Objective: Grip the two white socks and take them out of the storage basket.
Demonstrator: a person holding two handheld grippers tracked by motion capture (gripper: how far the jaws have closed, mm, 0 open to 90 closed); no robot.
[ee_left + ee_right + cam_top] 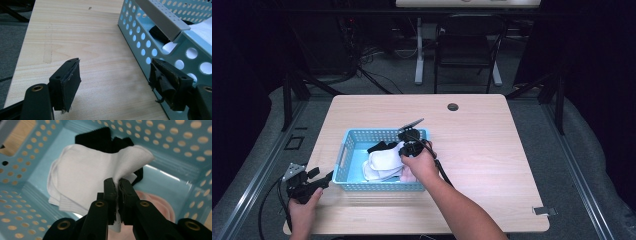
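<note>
R tongs point(117, 185) clamped on a fold of the white sock point(85, 177), jaws pinched tight w/ fabric between them, inside the basket point(357, 137). L tongs point(115, 77) wide open, nothing between the jaws, sitting just outside the basket's near-left corner above the bench point(492, 150), close to its front-left corner; one jaw right beside the basket's perforated wall.

Sock lies bunched mid-basket, partly on top of a black sock point(105, 140) that pokes out toward the far wall. Basket is left of centre on the bench, walls all round the socks, so access is from above. Cable hole point(453, 107) near far edge, small metal clip point(544, 210) at front-right corner, both well apart from the basket. Chair point(467, 50) beyond far edge.
</note>
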